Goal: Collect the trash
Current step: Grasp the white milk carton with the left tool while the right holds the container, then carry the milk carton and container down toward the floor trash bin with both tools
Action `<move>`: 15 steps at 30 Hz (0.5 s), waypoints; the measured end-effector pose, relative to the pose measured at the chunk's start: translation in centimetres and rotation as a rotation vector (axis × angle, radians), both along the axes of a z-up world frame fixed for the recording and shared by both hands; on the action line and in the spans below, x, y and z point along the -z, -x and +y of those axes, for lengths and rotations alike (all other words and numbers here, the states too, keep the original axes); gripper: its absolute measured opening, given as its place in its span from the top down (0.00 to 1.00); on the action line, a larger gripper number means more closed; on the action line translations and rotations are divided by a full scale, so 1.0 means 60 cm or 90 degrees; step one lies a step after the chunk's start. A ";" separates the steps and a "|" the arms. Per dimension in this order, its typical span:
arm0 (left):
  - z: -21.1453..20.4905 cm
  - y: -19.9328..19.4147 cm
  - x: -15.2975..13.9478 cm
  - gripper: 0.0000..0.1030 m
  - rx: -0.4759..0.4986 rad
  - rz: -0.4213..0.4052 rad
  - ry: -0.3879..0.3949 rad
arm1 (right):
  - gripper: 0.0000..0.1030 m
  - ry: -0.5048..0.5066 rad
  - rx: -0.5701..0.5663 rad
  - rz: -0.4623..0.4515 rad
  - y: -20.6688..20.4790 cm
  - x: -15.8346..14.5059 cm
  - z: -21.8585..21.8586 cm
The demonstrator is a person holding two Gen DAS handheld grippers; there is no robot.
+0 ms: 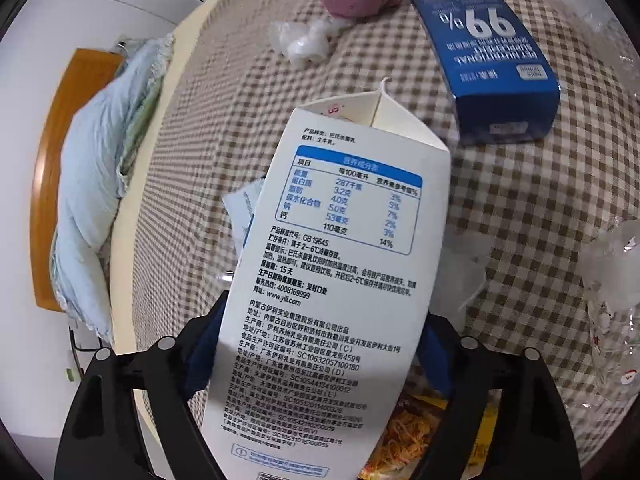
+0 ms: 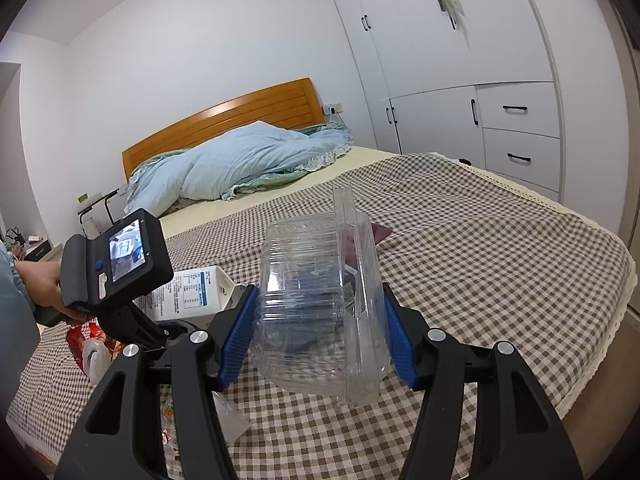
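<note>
My left gripper (image 1: pixel 316 344) straddles the milk carton (image 1: pixel 344 240) at frame centre; jaws wide, and I can't tell if the pads touch it yet. I read this as the pick step: close on the carton, then lift it off the checked bedspread (image 1: pixel 520 208). Blue box (image 1: pixel 492 52) upper right and crumpled wrappers (image 1: pixel 300 40) are still to collect. My right gripper (image 2: pixel 316 336) is clamped on the clear plastic clamshell (image 2: pixel 320 304), lower centre.

We see the left wrist view tilted steeply down, close over the bed (image 1: pixel 520 208). The right looks nearly level toward the headboard (image 2: pixel 224 116). Both share the carton (image 1: pixel 340 260).
</note>
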State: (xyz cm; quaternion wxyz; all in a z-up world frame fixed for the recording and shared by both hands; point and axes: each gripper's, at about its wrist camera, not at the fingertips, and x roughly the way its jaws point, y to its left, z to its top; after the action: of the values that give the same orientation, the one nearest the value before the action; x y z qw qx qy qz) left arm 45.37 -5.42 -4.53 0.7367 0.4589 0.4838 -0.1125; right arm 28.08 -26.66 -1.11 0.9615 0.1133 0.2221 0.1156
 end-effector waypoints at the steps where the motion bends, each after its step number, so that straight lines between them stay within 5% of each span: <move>1: 0.001 0.004 -0.001 0.25 0.003 -0.010 0.009 | 0.44 0.001 -0.001 0.000 0.000 0.001 0.001; 15: -0.007 0.116 -0.039 0.30 0.070 -0.192 0.013 | 0.44 0.019 -0.012 -0.005 0.007 0.003 0.014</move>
State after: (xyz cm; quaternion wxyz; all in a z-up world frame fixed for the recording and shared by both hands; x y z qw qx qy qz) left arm 38.39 -5.82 -2.17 0.7983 0.4887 0.3408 -0.0877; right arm 27.68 -25.84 -1.26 0.9627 0.0965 0.2215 0.1221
